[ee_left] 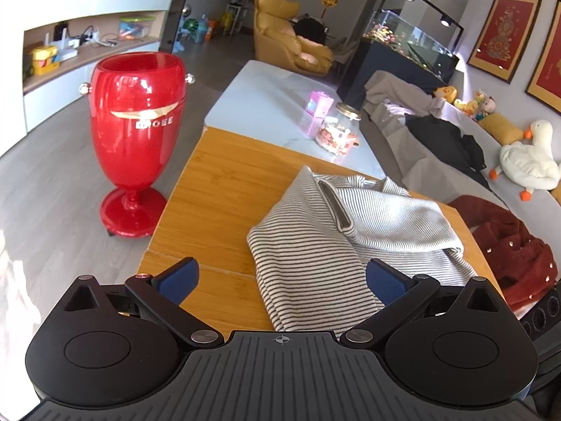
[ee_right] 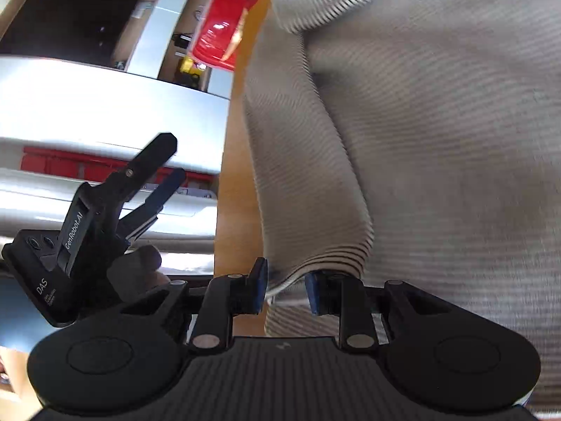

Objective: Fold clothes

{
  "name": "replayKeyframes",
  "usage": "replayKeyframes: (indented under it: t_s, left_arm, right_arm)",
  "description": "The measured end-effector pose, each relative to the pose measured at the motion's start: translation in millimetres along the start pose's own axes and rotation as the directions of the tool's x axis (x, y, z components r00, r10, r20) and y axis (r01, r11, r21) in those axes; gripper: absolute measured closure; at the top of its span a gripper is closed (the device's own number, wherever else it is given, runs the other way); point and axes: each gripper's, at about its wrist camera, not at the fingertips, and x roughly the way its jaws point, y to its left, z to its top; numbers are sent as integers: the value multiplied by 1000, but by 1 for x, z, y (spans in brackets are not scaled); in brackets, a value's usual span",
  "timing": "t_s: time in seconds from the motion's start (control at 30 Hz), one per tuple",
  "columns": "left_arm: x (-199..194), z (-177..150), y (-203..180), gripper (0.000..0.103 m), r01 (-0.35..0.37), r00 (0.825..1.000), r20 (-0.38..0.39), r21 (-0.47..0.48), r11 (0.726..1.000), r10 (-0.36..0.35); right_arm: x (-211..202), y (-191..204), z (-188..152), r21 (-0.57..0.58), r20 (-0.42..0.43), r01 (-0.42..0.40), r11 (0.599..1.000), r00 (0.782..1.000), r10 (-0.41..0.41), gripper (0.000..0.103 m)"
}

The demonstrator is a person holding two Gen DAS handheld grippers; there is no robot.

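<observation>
A black-and-white striped garment (ee_left: pixel 333 242) lies partly folded on the wooden table (ee_left: pixel 224 182). My left gripper (ee_left: pixel 280 280) is open and empty, hovering above the garment's near edge. In the right wrist view the striped garment (ee_right: pixel 420 140) fills the right side, blurred. My right gripper (ee_right: pixel 285 289) has its jaws close together with a fold of the garment's edge between the blue pads. The left gripper (ee_right: pixel 164 165) also shows in the right wrist view, open, beyond the table edge.
A tall red goblet-shaped stand (ee_left: pixel 136 133) stands on the floor left of the table. A glass jar (ee_left: pixel 338 133) and a pink box (ee_left: pixel 319 103) sit on the white tabletop beyond. A red fuzzy garment (ee_left: pixel 512 249) and sofa with toys lie at right.
</observation>
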Motion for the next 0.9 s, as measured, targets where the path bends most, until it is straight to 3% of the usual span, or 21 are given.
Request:
replayKeyframes:
  t_s: [0.07, 0.17, 0.23, 0.3, 0.37, 0.4, 0.57, 0.7, 0.8, 0.83, 0.9]
  left_arm:
    - [-4, 3, 4, 0, -12, 1000, 15, -20, 1000, 12]
    - [-11, 8, 10, 0, -22, 999, 44, -54, 998, 25]
    - [-15, 13, 12, 0, -21, 997, 66, -77, 997, 26]
    - [-15, 18, 11, 0, -14, 997, 77, -83, 996, 21]
    - [-12, 21, 6, 0, -7, 997, 79, -72, 997, 13]
    - [-8, 22, 2, 0, 1, 997, 72, -55, 998, 3]
    - [11, 21, -24, 0, 61, 998, 24, 50, 997, -62]
    - [27, 21, -45, 0, 112, 994, -19, 131, 985, -110]
    - [34, 5, -59, 0, 133, 991, -66, 264, 955, -120]
    - [38, -2, -63, 0, 124, 992, -71, 304, 945, -108]
    - [46, -15, -68, 2, 100, 994, -76, 373, 922, -77]
  right_arm:
    - [-11, 38, 13, -198, 106, 47, 979, 994, -26, 92]
    - [-39, 95, 41, -451, 281, 121, 884, 960, 13, 97]
    - [-68, 127, 63, -552, 400, 181, 814, 914, 68, 100]
    - [-101, 151, 84, -619, 522, 276, 735, 844, 123, 100]
    - [-127, 161, 103, -625, 602, 354, 696, 786, 141, 100]
    - [-136, 159, 111, -615, 619, 372, 695, 774, 133, 100]
    - [-162, 114, 139, -533, 583, 362, 765, 813, 22, 97]
    - [-135, 70, 114, -546, 448, 354, 759, 889, -92, 96]
    - [-111, 49, 90, -580, 408, 410, 704, 894, -185, 81]
    - [-104, 43, 85, -574, 402, 423, 701, 892, -209, 75]
    - [-97, 34, 79, -561, 392, 438, 702, 888, -241, 74]
